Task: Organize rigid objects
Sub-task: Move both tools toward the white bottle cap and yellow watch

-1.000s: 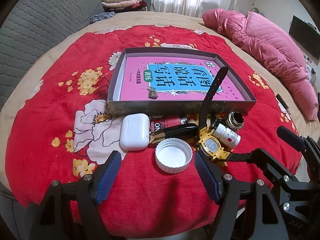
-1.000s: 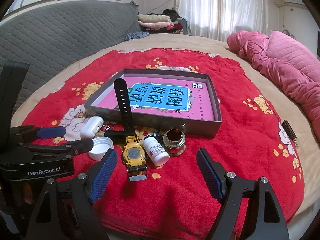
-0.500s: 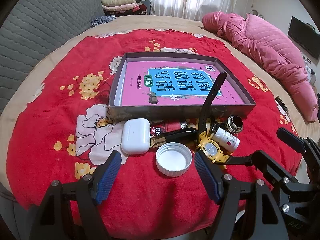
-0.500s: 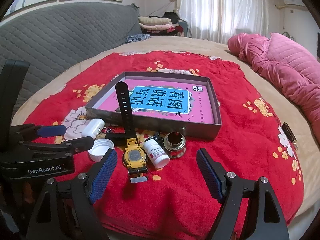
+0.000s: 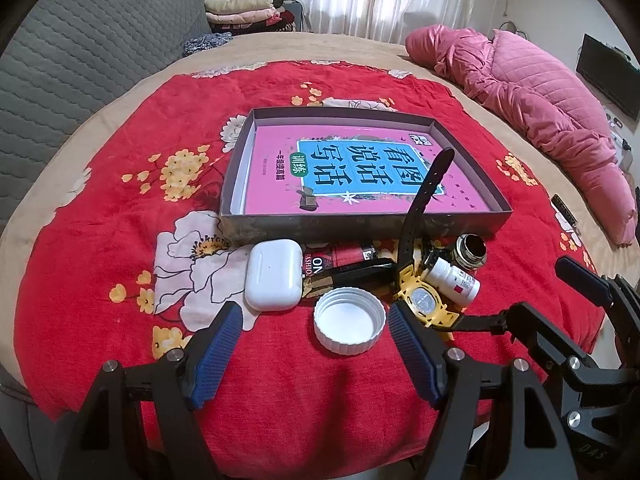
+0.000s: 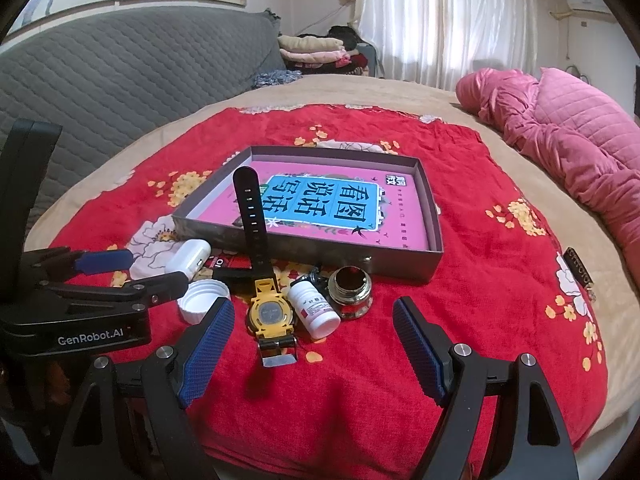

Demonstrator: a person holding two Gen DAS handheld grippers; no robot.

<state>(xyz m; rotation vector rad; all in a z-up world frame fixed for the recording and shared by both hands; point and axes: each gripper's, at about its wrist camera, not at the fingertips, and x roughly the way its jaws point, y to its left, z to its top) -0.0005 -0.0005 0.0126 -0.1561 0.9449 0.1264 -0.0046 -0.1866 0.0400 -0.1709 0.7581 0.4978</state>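
Both released, nothing grasped: left hand-held gripper (image 5: 314, 354) hovering over white cap (image 5: 349, 326), right hand-held gripper (image 6: 312, 354) over yellow watch (image 6: 271, 314). Small items clustered on red blanket (image 6: 480, 320) just before tray (image 6: 434, 240), likely awaiting sorting into it.
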